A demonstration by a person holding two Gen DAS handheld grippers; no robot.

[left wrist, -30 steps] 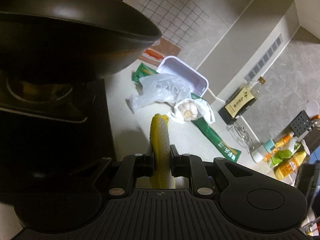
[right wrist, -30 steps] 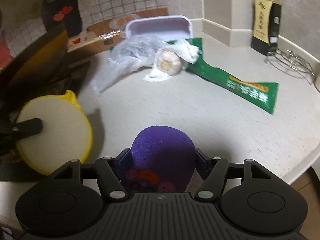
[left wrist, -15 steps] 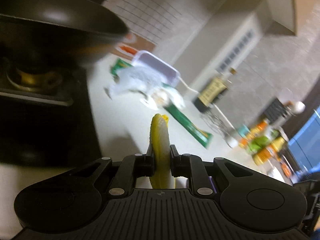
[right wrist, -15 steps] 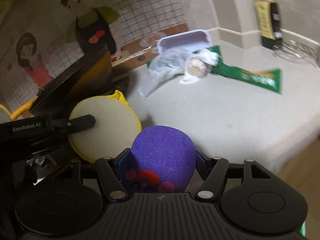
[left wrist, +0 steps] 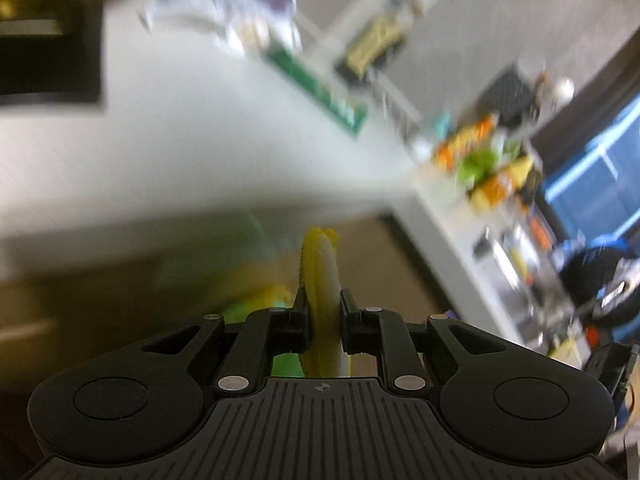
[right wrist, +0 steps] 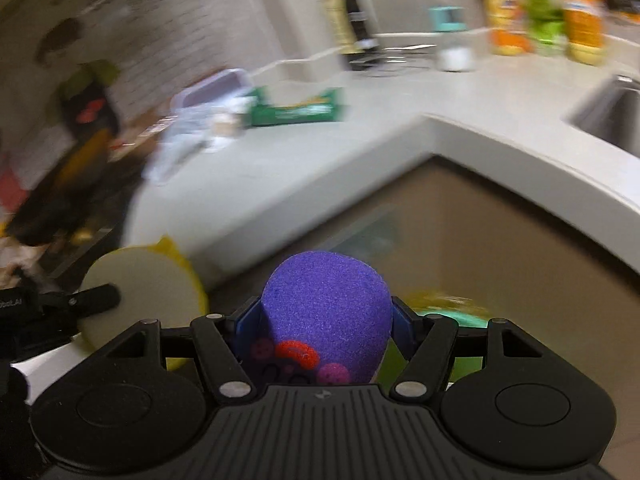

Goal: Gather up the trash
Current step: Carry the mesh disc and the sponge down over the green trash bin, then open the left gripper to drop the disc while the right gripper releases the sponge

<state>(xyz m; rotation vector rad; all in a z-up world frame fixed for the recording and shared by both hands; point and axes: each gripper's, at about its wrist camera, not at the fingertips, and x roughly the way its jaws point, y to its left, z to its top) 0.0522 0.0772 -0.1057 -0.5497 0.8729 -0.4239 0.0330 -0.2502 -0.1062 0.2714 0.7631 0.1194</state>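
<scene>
My left gripper [left wrist: 323, 312] is shut on a round yellow-rimmed scouring pad [left wrist: 320, 280], seen edge-on; it also shows in the right wrist view [right wrist: 140, 288], left of my right gripper. My right gripper [right wrist: 326, 328] is shut on a purple sponge [right wrist: 326, 304] with red and pink marks. Both are held off the counter's front edge [right wrist: 320, 200], above a blurred green and yellow shape [left wrist: 256, 300] below. On the counter lie a green wrapper [right wrist: 296, 110], a clear plastic bag [right wrist: 180, 136], a garlic bulb [right wrist: 226, 124] and a white tray [right wrist: 212, 88].
The black stove and pan [right wrist: 60, 184] are at the left. A dark bottle [right wrist: 352, 28], a wire rack [right wrist: 396, 60], and orange, green and yellow bottles [right wrist: 544, 8] stand along the back wall. A sink [right wrist: 608, 116] is at the right.
Both grippers have pulled back from the counter and past its front edge, still holding the pad and the sponge. The view is motion-blurred and now shows the cabinet front and a green shape below.
</scene>
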